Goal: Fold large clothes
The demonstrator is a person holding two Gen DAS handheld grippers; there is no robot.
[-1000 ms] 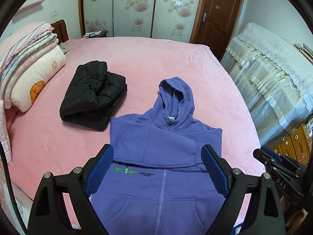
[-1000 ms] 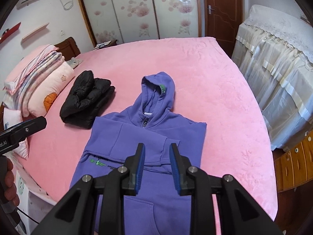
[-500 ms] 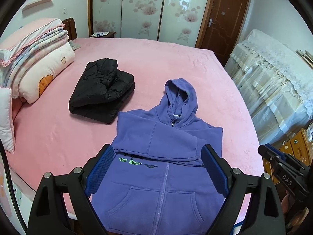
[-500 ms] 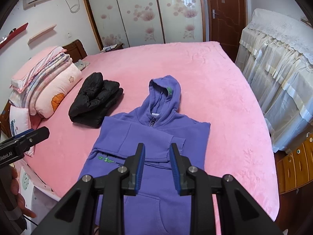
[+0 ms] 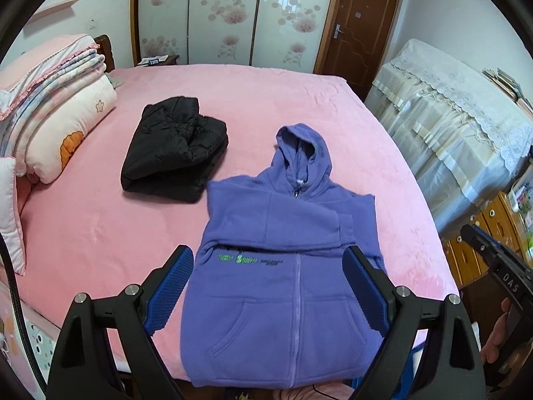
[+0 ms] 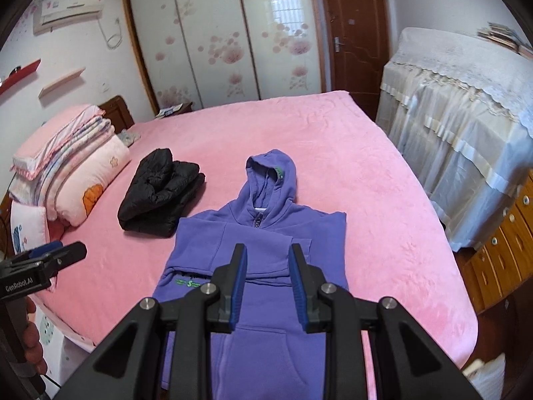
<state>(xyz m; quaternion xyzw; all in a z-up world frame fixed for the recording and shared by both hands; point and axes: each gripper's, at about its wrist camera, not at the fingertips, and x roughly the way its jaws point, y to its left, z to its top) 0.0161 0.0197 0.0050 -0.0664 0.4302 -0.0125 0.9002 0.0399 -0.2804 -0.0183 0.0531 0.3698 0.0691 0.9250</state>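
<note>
A purple zip hoodie (image 5: 286, 266) lies flat on the pink bed (image 5: 266, 106), front up, hood pointing away, both sleeves folded across the chest. It also shows in the right wrist view (image 6: 263, 266). My left gripper (image 5: 268, 266) is wide open and empty, held above the hoodie's lower half. My right gripper (image 6: 268, 263) is partly open, jaws a narrow gap apart, empty, above the hoodie's middle. Neither touches the cloth.
A folded black puffer jacket (image 5: 173, 150) lies left of the hoodie. Stacked quilts and pillows (image 5: 56, 113) sit at the bed's left end. A lace-covered cabinet (image 5: 459, 116) and wooden drawers (image 6: 506, 243) stand right of the bed.
Both grippers have pulled back and risen away from the hoodie, so more of its lower half and the room shows. The hoodie has not moved.
</note>
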